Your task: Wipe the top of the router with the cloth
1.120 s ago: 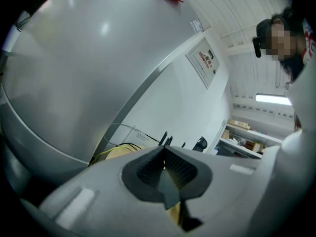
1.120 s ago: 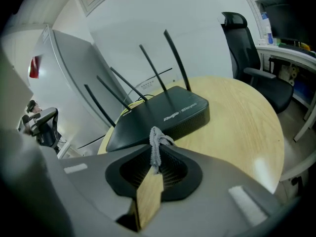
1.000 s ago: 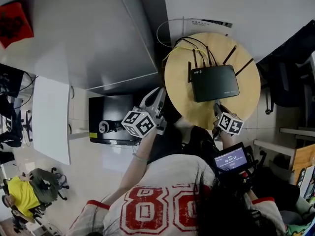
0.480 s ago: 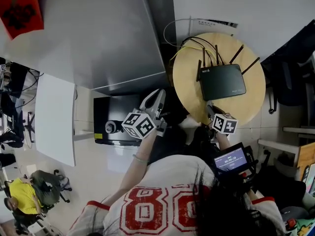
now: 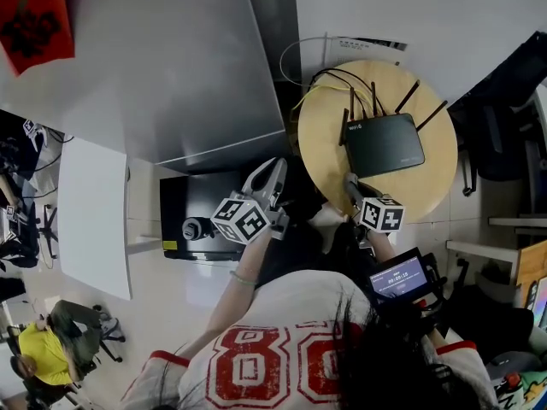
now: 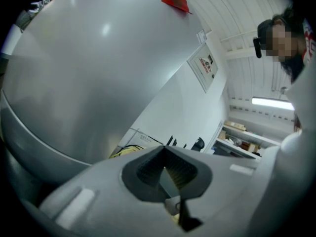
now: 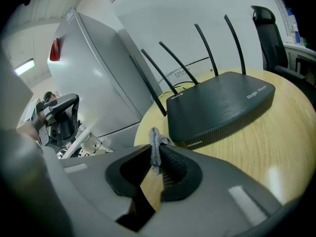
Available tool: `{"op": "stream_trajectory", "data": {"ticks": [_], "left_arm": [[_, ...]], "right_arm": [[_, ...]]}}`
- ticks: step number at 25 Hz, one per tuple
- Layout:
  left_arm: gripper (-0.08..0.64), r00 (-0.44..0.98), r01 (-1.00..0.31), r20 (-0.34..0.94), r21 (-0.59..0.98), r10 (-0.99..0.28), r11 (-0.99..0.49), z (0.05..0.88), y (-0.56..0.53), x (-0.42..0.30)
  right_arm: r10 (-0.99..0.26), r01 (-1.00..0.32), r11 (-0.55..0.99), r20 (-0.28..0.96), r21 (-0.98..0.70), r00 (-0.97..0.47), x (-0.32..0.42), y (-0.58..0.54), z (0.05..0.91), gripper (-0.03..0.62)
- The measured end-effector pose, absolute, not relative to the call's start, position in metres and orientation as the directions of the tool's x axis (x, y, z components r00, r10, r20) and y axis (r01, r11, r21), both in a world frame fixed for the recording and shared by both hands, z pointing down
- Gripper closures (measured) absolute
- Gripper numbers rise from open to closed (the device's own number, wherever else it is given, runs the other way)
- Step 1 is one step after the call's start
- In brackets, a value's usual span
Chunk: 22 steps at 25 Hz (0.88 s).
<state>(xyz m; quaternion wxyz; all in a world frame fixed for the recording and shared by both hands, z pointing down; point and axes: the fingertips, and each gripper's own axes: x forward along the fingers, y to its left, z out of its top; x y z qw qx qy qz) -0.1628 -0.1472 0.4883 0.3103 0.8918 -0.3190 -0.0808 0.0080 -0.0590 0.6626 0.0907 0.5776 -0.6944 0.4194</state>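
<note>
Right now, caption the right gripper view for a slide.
Right gripper pinching a grey cloth near the black antennaed router on the round wooden table.

My cloth [image 7: 155,149] is grey, the router [image 7: 222,107] matt black with pale lettering, the table [image 7: 276,137] light wood-grain, my cube [image 5: 382,215] black-and-white squares, and the cable [image 7: 178,87] at the table's far edge yellow.

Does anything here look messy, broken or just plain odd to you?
Nothing is spilled or broken. The router sits flat on the table, antennas up. The only untidy bit is the cables looping loosely off the table's far edge. The cloth is just a thin bunch pinched in the right tool.
</note>
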Motion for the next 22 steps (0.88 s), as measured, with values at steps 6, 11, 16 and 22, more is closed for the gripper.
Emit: {"op": "stream_trajectory", "data": {"ticks": [6, 11, 16, 22], "left_arm": [[0.560, 0.771, -0.529, 0.050, 0.606, -0.635, -0.594, 0.489, -0.160, -0.173], [0.560, 0.750, -0.546, 0.045, 0.606, -0.660, -0.579, 0.489, -0.172, -0.186], [0.560, 0.735, -0.556, 0.044, 0.610, -0.676, -0.565, 0.491, -0.182, -0.199], [0.560, 0.717, -0.570, 0.046, 0.613, -0.696, -0.546, 0.491, -0.193, -0.214]], "right_arm": [[-0.734, -0.887, -0.029, 0.612, -0.462, -0.295, 0.009, -0.082, 0.657, 0.549], [-0.734, -0.895, -0.043, 0.621, -0.444, -0.273, 0.013, -0.104, 0.653, 0.549], [-0.731, -0.909, -0.059, 0.637, -0.414, -0.243, 0.016, -0.131, 0.649, 0.549], [-0.712, -0.924, -0.091, 0.673, -0.372, -0.201, 0.017, -0.147, 0.651, 0.549]]}}
